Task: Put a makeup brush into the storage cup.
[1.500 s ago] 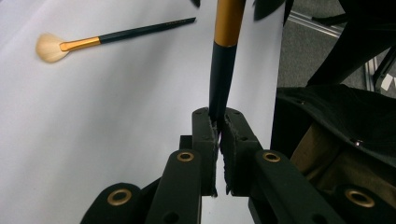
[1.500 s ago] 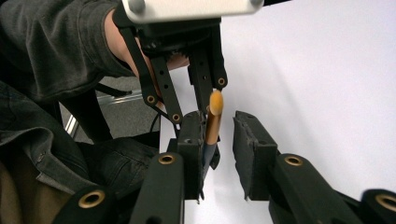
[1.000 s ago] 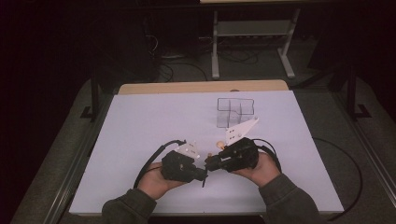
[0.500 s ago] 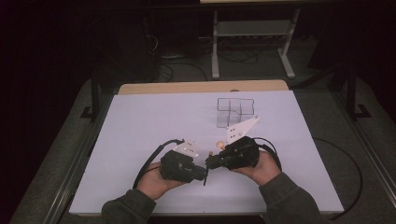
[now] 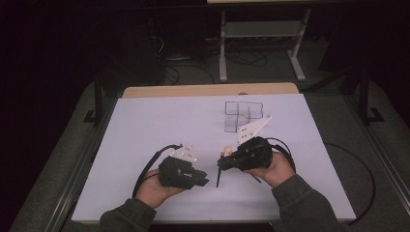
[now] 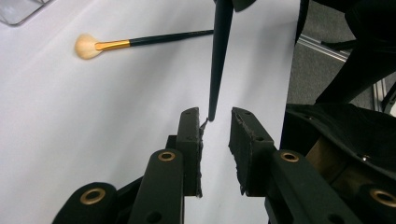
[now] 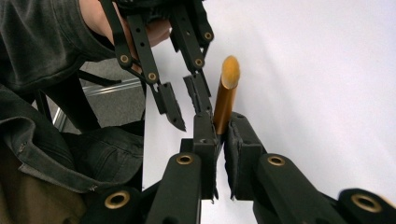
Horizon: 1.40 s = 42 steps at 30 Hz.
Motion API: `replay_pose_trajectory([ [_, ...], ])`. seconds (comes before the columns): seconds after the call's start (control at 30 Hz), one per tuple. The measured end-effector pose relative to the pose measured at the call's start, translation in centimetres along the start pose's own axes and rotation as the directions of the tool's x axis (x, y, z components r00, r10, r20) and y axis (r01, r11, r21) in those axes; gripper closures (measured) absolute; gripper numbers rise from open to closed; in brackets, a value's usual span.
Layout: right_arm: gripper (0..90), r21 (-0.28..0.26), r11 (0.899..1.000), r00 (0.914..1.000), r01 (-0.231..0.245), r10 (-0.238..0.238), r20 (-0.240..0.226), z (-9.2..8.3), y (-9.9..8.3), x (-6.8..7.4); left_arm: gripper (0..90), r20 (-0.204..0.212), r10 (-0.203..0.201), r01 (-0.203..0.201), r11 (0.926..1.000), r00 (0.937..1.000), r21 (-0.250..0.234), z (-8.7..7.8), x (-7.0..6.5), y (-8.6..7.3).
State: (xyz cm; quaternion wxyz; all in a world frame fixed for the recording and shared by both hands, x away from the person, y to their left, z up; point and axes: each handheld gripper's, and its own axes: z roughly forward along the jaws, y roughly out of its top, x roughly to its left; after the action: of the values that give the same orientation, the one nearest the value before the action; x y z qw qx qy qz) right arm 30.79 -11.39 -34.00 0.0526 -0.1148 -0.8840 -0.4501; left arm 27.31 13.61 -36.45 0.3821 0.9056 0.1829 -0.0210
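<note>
My right gripper (image 5: pixel 221 166) (image 7: pixel 220 122) is shut on a slim tapered brush handle (image 7: pixel 226 88), gold in the right gripper view and dark in the left gripper view (image 6: pixel 219 46). The handle slants down toward my left gripper (image 5: pixel 205 182) (image 6: pixel 215 114), and its thin end sits between the left jaw tips, close to one pad. The left jaws have just been opening and no longer press on it. A second brush (image 6: pixel 140 41) with a fluffy pale head, gold ferrule and black handle lies flat on the white table (image 5: pixel 159 125), its head (image 5: pixel 226 150) beside the right gripper.
A clear plastic organiser (image 5: pixel 244 116) with several compartments stands toward the back of the table, right of centre. Both hands work near the front edge. Cables trail from both grippers across the table. Dark floor and a metal stand lie beyond the far edge.
The left jaws have parted from the end of the handle, and the left gripper has drawn slightly away to the left. The right gripper keeps its hold and has barely moved.
</note>
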Motion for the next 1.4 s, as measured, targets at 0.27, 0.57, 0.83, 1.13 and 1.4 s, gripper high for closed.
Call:
replay_pose_trajectory([
  [0.27,82.5,0.02,1.0,0.9998,-0.004,0.003,0.018,-0.7,0.2,-0.6,71.5,-0.016,-0.016,0.016,0.9997,0.9997,-0.017,-0.5,0.3,-0.8],
  [0.57,82.5,0.046,0.999,0.9992,-0.013,0.011,0.039,-1.4,0.4,-1.5,67.5,-0.041,-0.034,0.032,0.9984,0.9986,-0.046,-1.6,0.8,-1.8],
  [0.83,82.5,0.062,0.998,0.9979,-0.019,0.015,0.063,-2.2,0.9,-2.1,62.5,-0.07,-0.043,0.039,0.9978,0.9966,-0.053,-2.7,1.0,-2.6],
  [1.13,82.5,0.066,0.997,0.9962,-0.028,0.022,0.085,-3.1,1.1,-2.7,57.0,-0.089,-0.061,0.054,0.9957,0.9942,-0.075,-3.5,1.0,-3.5],
  [1.4,82.5,0.067,0.997,0.9944,-0.035,0.028,0.102,-3.8,1.2,-3.4,53.8,-0.103,-0.062,0.054,0.9956,0.9927,-0.077,-3.9,0.9,-4.0],
])
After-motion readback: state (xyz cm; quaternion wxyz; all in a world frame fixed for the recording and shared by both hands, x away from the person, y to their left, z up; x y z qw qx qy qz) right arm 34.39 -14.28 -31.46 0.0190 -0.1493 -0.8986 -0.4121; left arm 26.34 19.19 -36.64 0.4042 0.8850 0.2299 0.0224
